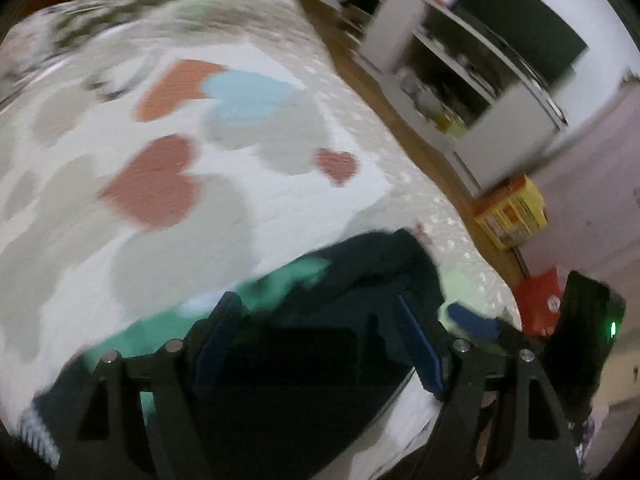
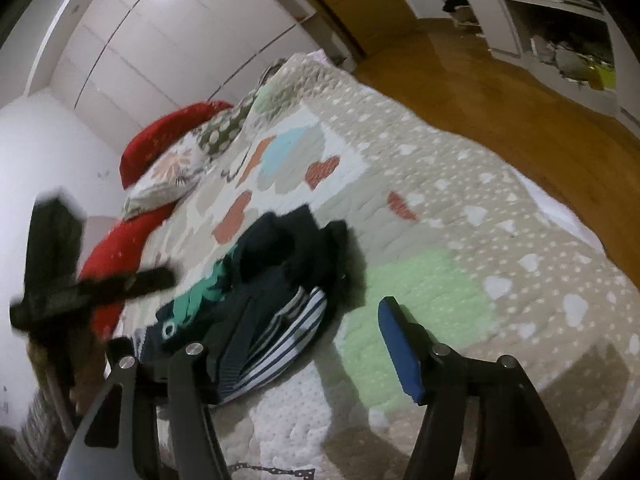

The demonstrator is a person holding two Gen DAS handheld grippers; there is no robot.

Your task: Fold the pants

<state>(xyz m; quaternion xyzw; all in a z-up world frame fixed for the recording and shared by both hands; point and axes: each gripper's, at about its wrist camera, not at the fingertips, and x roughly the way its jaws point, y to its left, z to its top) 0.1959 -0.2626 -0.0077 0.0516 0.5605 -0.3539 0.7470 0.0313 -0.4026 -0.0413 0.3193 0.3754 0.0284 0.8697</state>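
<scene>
The pants (image 2: 280,276) lie bunched on the bed's heart-patterned quilt (image 2: 460,240); they are dark navy with green patches and a striped waistband (image 2: 288,332). My right gripper (image 2: 308,332) is open, the waistband lying loose between its fingers and over the left one; its right blue pad (image 2: 400,348) is bare. In the blurred left wrist view my left gripper (image 1: 316,308) is open above the dark pants (image 1: 360,264), nothing pressed between its pads. The right gripper's blue pad (image 1: 472,320) shows at the right there. The left gripper (image 2: 52,292) is a black blur at the left of the right wrist view.
Red and floral pillows (image 2: 172,160) lie at the bed's head by a white wardrobe (image 2: 160,40). Wooden floor (image 2: 500,92) runs along the bed's right side, with shelves (image 1: 460,60), a yellow box (image 1: 512,212) and a red item (image 1: 536,300) on it.
</scene>
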